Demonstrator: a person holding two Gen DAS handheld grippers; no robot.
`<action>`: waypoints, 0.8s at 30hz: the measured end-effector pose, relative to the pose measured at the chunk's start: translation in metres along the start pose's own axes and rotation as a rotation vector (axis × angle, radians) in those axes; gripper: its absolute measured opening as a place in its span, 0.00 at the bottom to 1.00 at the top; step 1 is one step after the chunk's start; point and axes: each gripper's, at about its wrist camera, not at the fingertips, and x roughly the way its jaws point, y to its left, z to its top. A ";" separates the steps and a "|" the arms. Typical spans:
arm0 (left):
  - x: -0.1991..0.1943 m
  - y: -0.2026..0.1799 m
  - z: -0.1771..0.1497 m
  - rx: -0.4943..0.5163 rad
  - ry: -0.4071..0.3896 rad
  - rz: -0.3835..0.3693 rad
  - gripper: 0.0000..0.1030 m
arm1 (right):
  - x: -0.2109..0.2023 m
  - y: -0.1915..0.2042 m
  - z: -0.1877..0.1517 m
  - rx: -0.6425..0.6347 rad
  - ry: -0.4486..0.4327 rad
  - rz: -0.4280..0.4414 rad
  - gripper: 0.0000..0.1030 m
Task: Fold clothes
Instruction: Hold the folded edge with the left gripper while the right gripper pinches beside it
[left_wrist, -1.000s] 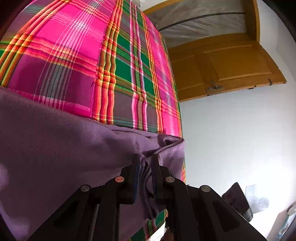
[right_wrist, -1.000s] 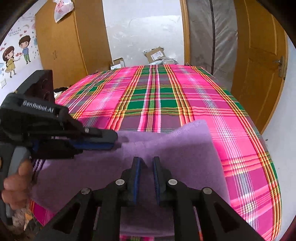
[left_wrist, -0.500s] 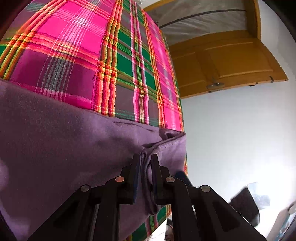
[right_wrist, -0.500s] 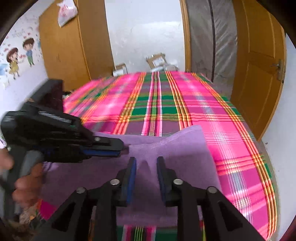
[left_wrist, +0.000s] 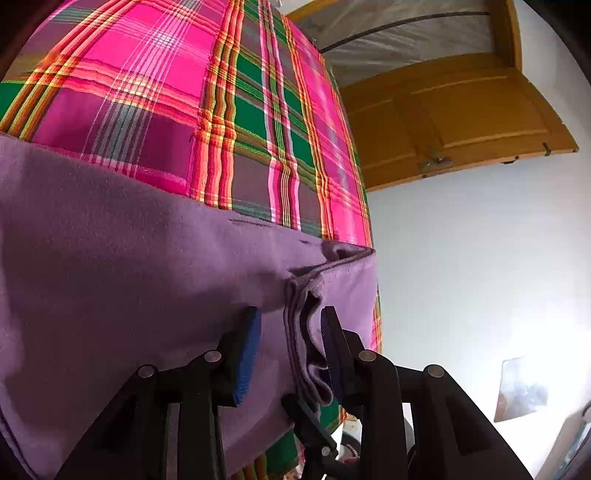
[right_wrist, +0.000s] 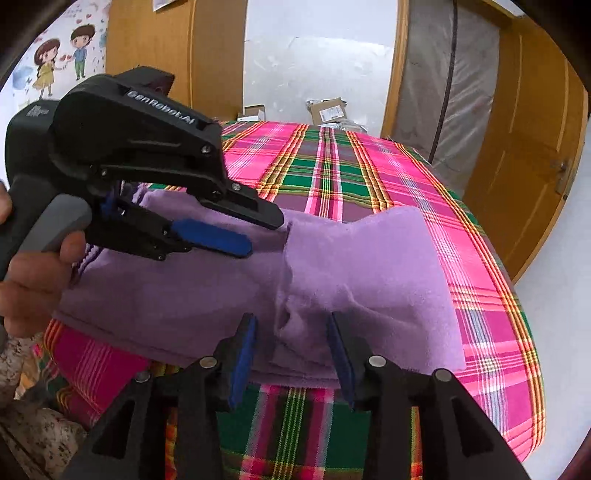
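Note:
A purple fleece garment (right_wrist: 369, 266) lies folded on the near end of a bed under a pink and green plaid sheet (right_wrist: 332, 166). In the left wrist view its layered edge (left_wrist: 306, 317) stands between the fingers of my left gripper (left_wrist: 290, 332), close to the right pad. The jaws are opening and do not pinch it. My right gripper (right_wrist: 291, 339) hovers over a wrinkled bump of the garment at the bed's front edge. Its jaws are opening too, with the pads clear of the cloth. The left gripper (right_wrist: 264, 236), held by a hand (right_wrist: 33, 280), reaches over the garment's left part.
A wooden door (right_wrist: 535, 155) stands to the right of the bed, and a wooden wardrobe (right_wrist: 155, 48) stands at the back left. Cardboard boxes (right_wrist: 325, 110) sit beyond the bed's far end. A plastic-wrapped panel (right_wrist: 443, 92) leans by the door. The floor (left_wrist: 480, 258) lies past the bed's right edge.
Both grippers were pinching the purple garment and have spread their jaws, letting it go. The right gripper has drawn nearer the left one, and the cloth has slumped into a wrinkle.

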 end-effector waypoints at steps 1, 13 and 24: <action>0.001 0.000 0.000 0.002 0.006 0.002 0.33 | 0.000 -0.001 0.000 0.010 -0.003 0.001 0.35; 0.011 0.008 -0.001 -0.093 0.087 -0.105 0.34 | -0.020 -0.011 0.004 0.088 -0.070 0.027 0.08; 0.001 0.009 -0.001 -0.150 0.088 -0.212 0.49 | -0.034 0.003 0.017 0.063 -0.124 0.083 0.08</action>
